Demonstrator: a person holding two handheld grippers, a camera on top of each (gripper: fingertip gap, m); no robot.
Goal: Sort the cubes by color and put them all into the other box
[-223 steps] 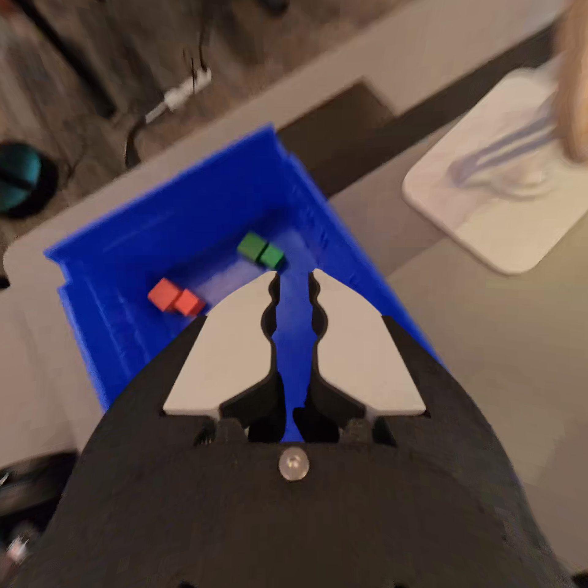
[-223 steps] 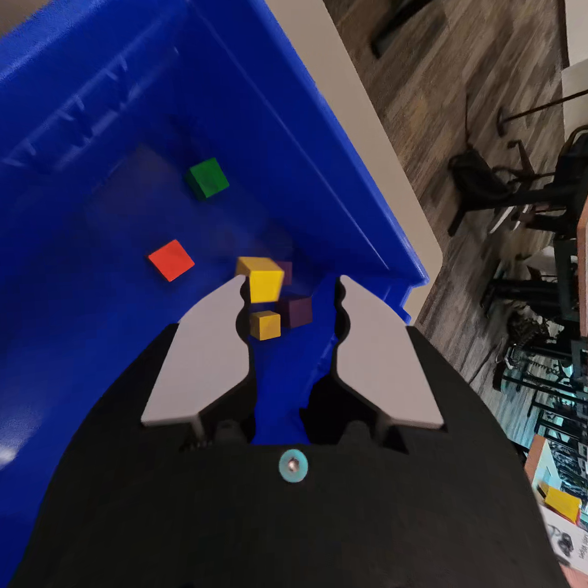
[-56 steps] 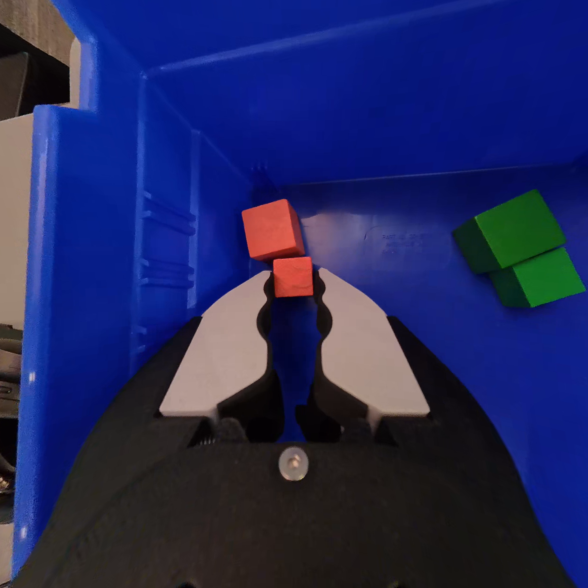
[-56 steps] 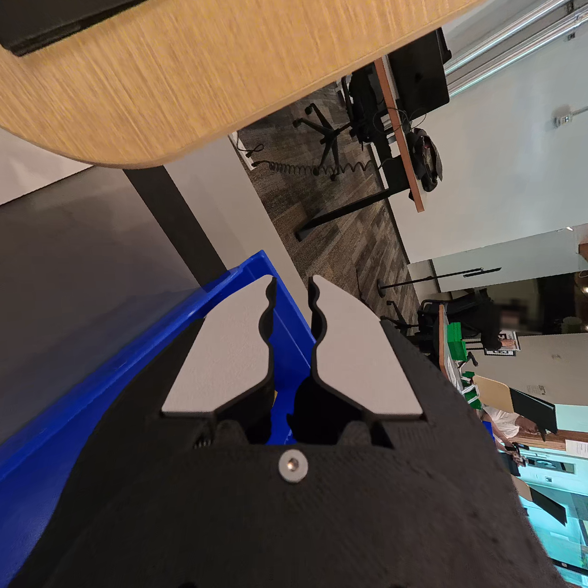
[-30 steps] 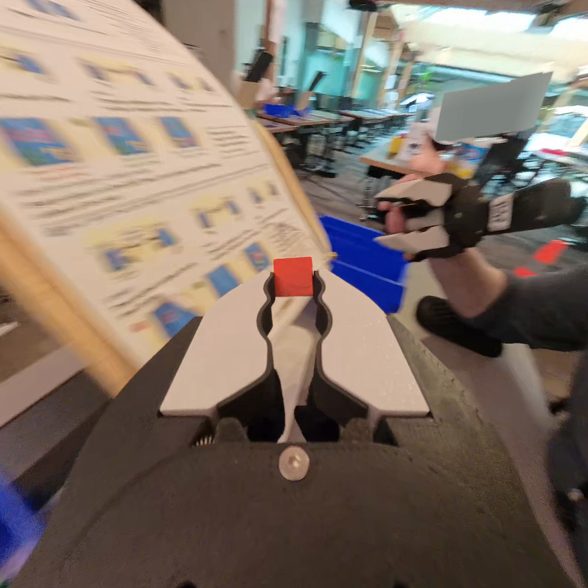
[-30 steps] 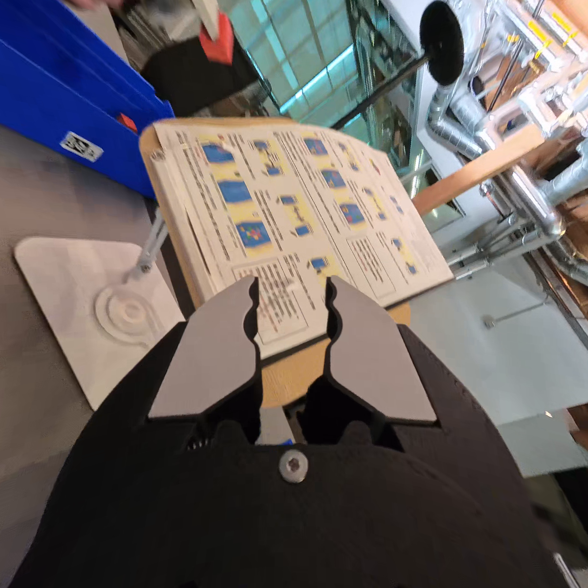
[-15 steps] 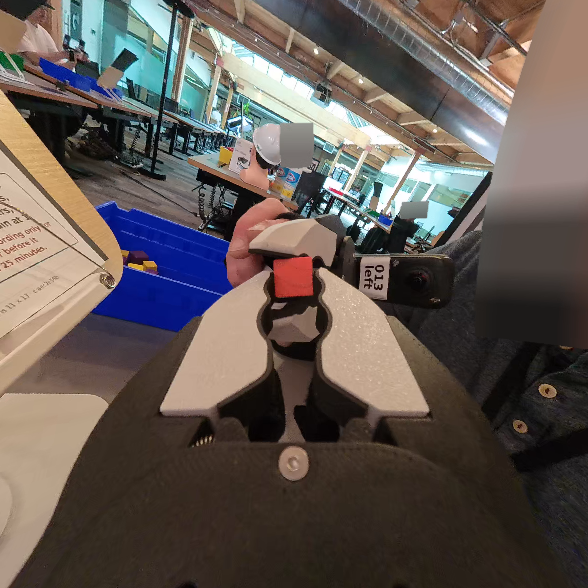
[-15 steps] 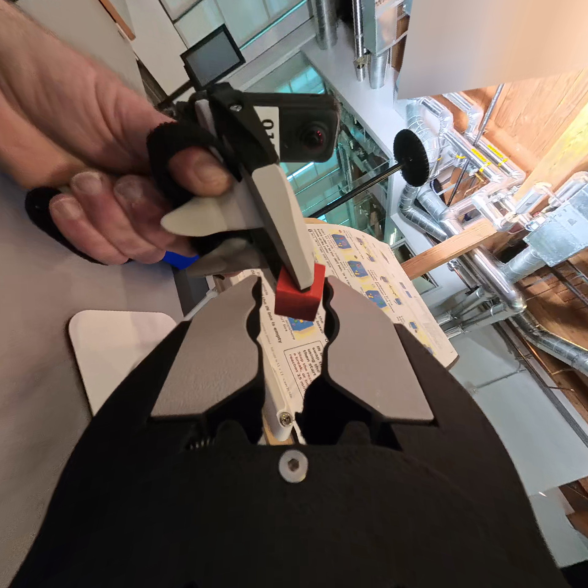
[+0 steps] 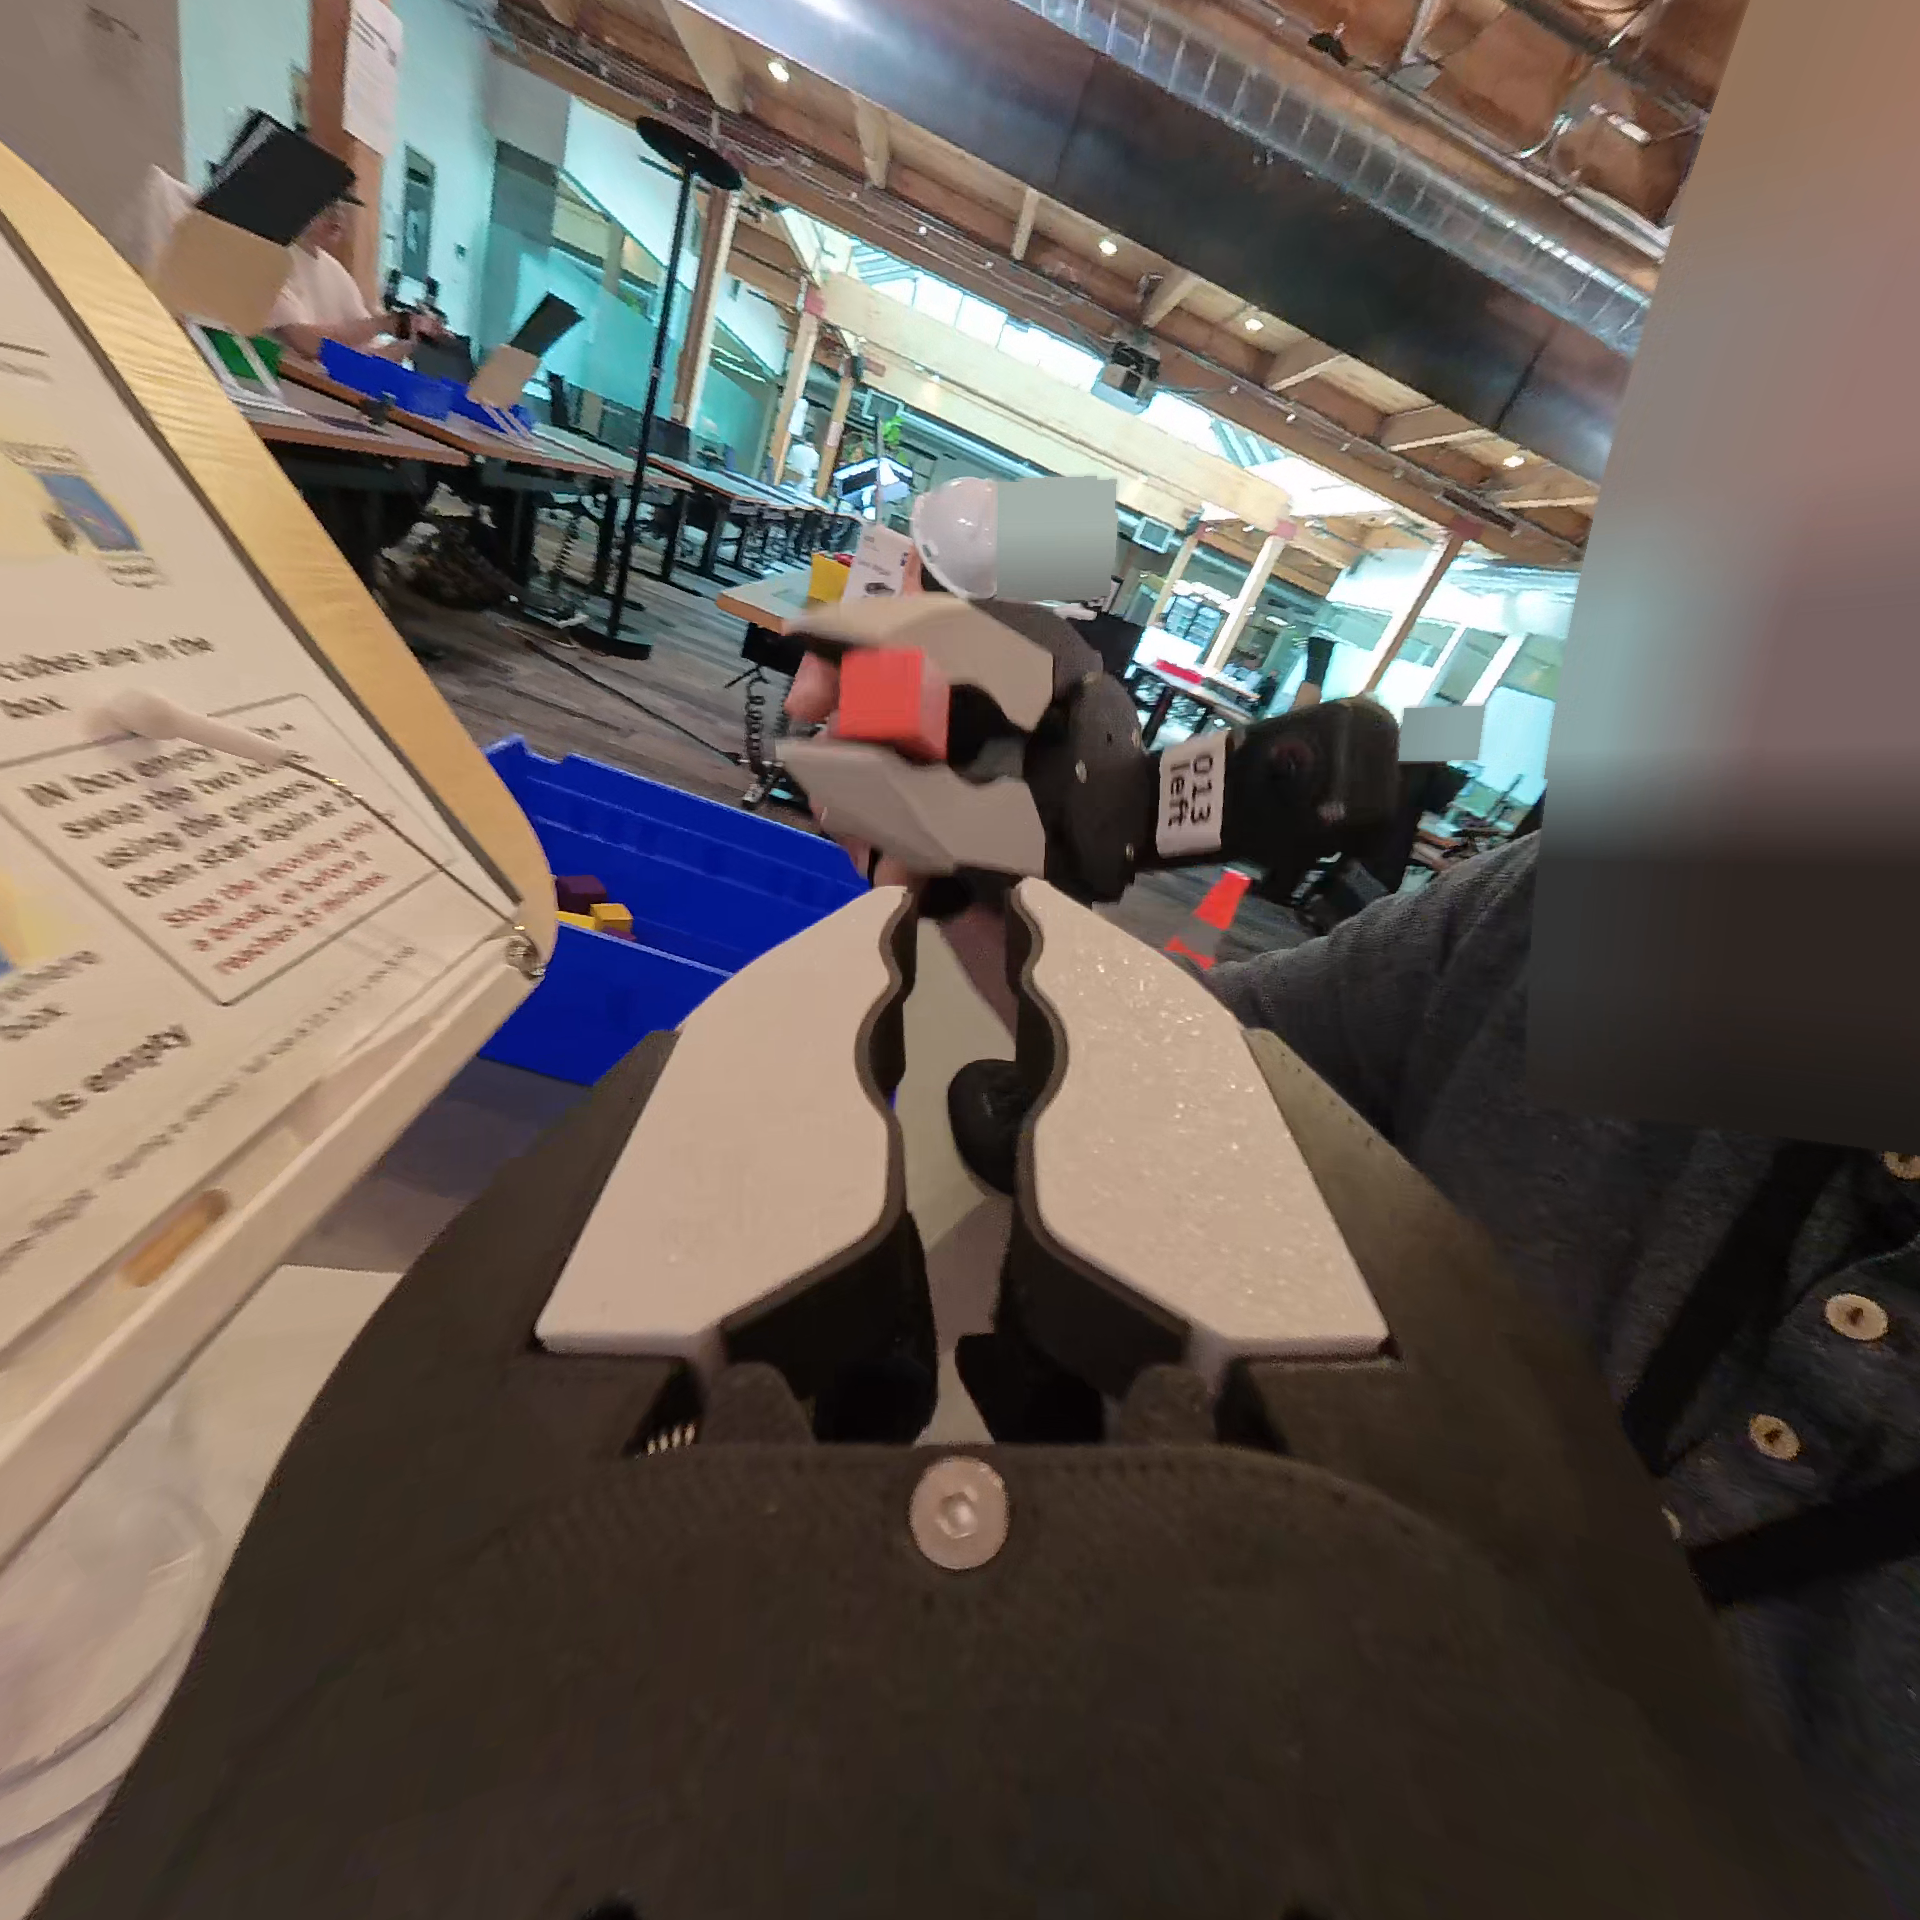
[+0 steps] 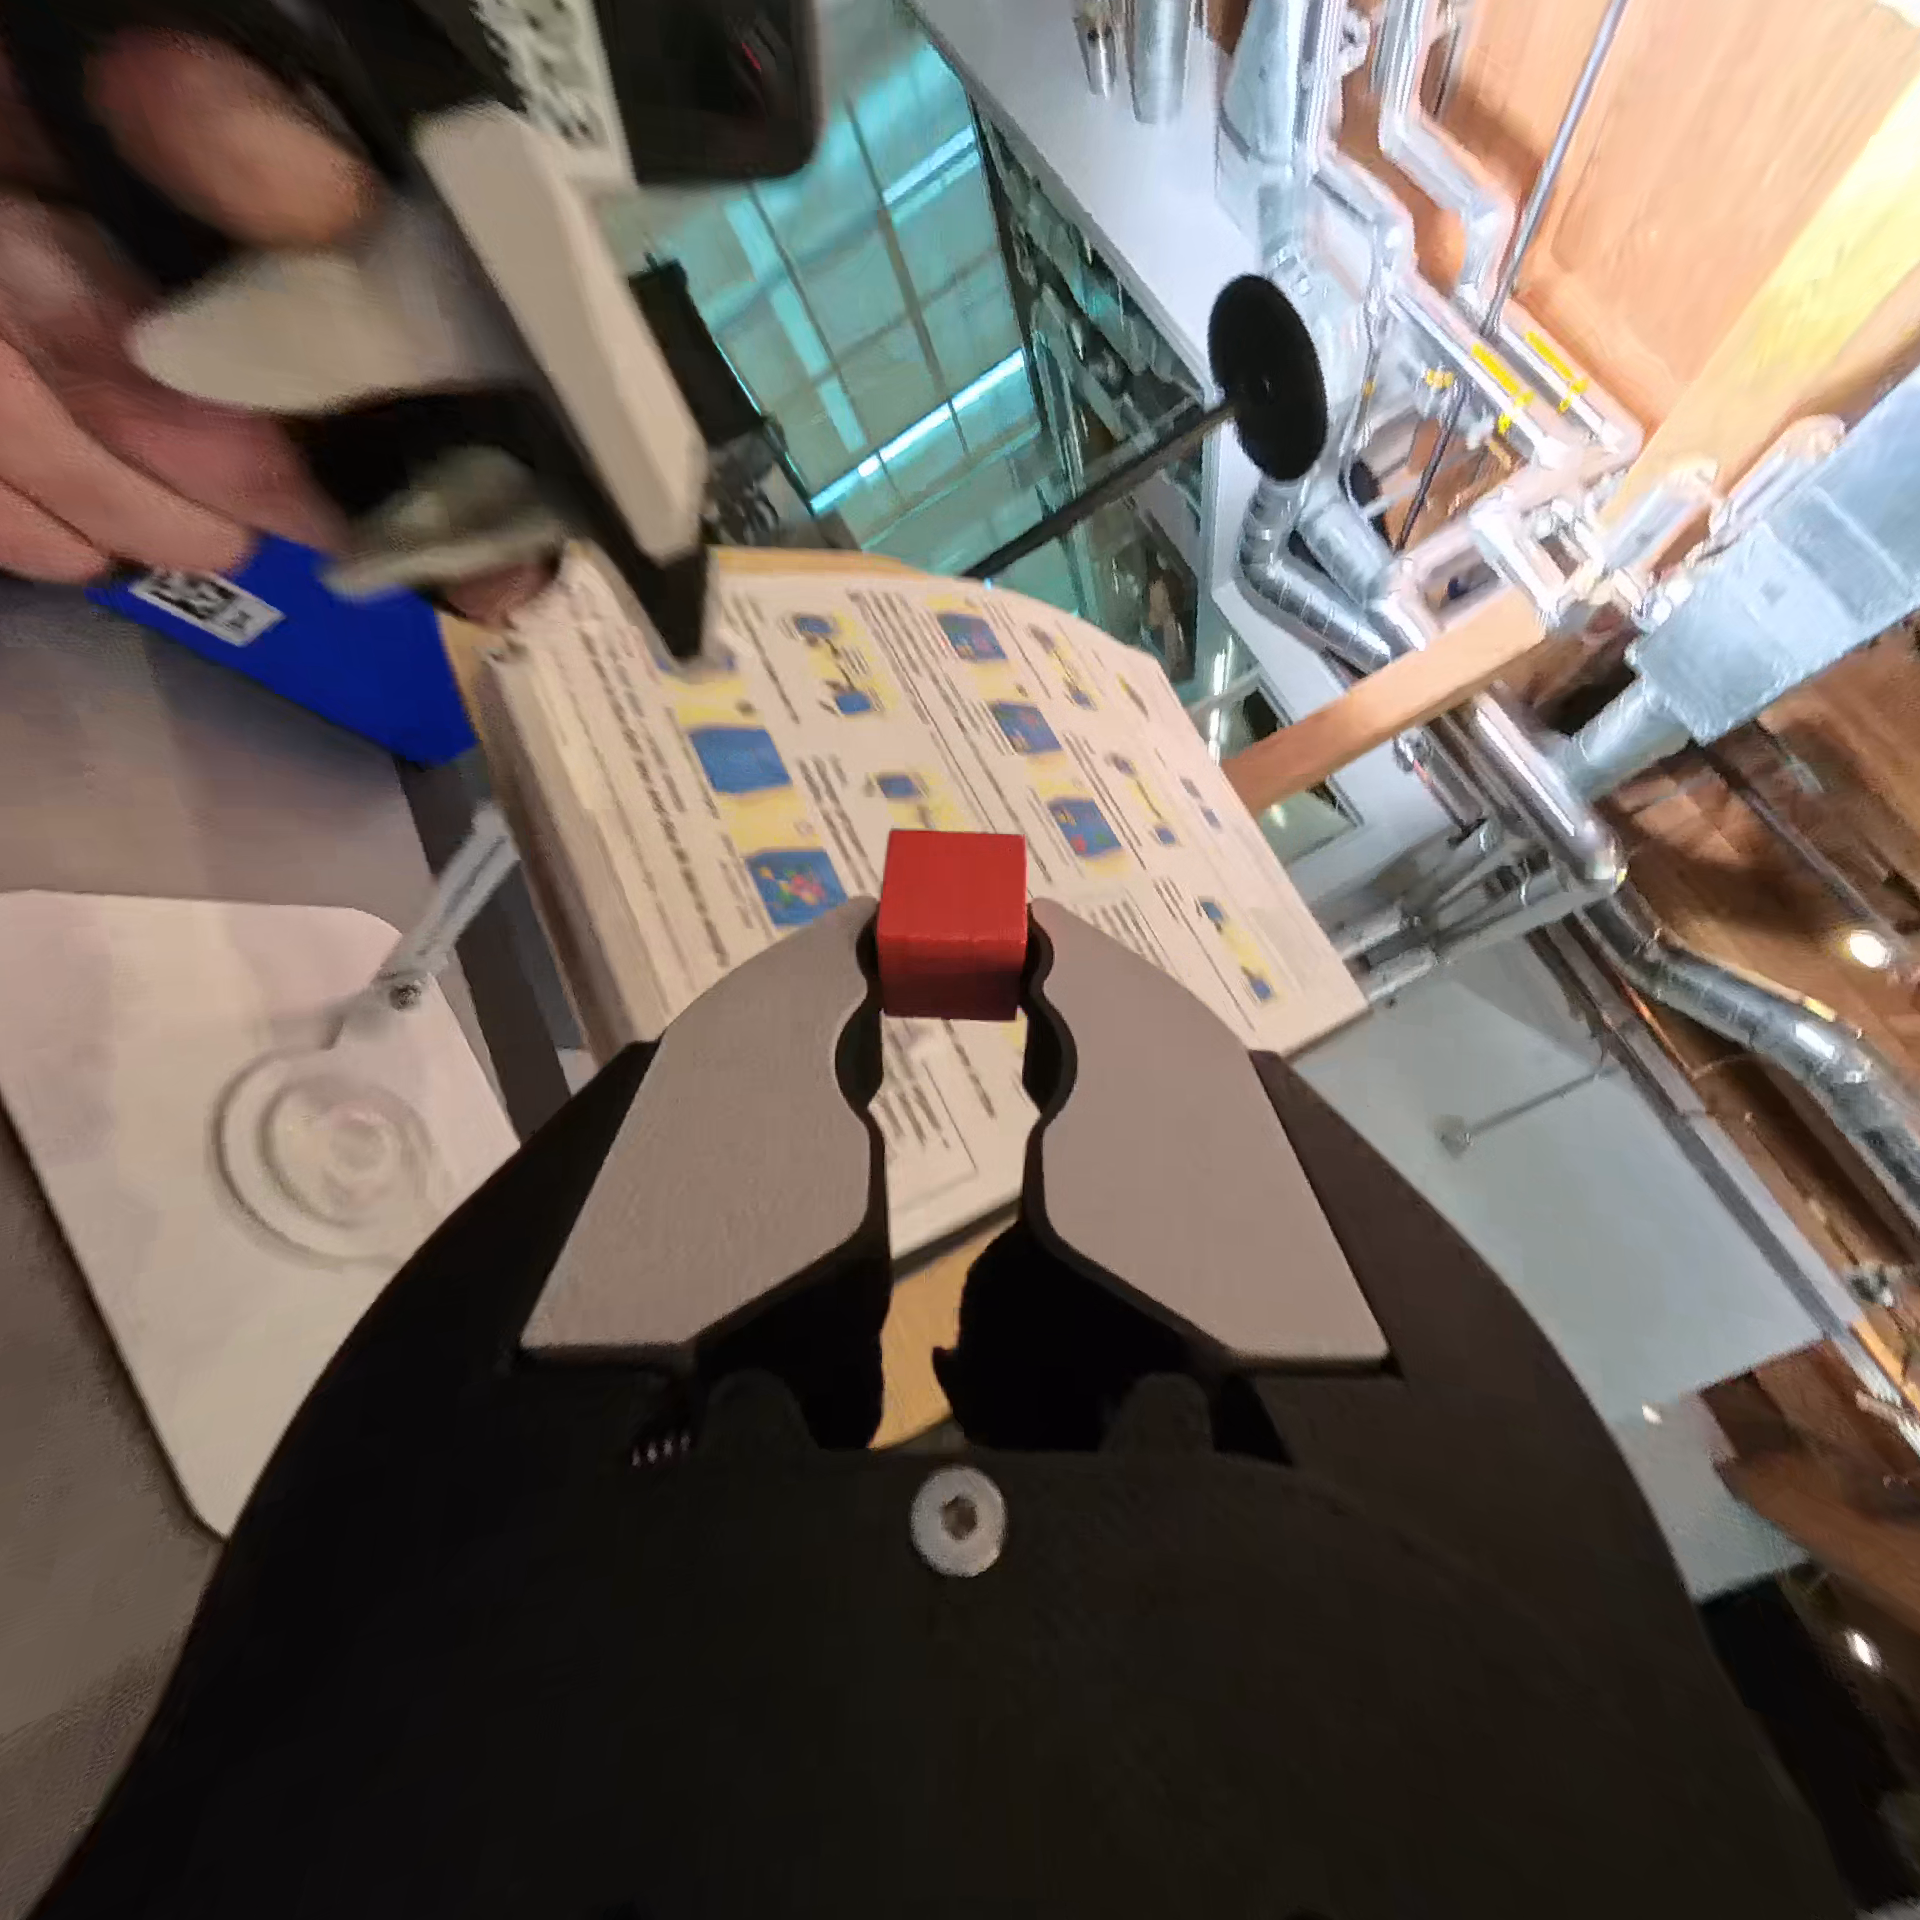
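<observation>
Red and small, a wooden cube (image 10: pixel 951 940) sits clamped between the grey fingertips of the right gripper (image 10: pixel 951 951), both pads pressing its sides — the same cube shows in the left wrist view (image 9: pixel 888 704), pinched in that gripper well ahead of the left one's tips. The left gripper (image 9: pixel 961 914) holds nothing: its fingers (image 9: pixel 769 1122) stand a narrow way apart with only the table and a person's arm showing through the gap. Beyond the right fingertips, past the cube, a printed instruction sheet (image 10: pixel 935 727) leans on a wooden board; to the left of those fingers lies a white stand base (image 10: pixel 208 1091). Off to the left of the left gripper's tips stands a blue box (image 9: pixel 665 883) with purple and yellow cubes (image 9: pixel 597 909) inside — near the board's lower corner. Above and left of the right fingers, the left gripper appears blurred in a hand (image 10: pixel 114 416).
</observation>
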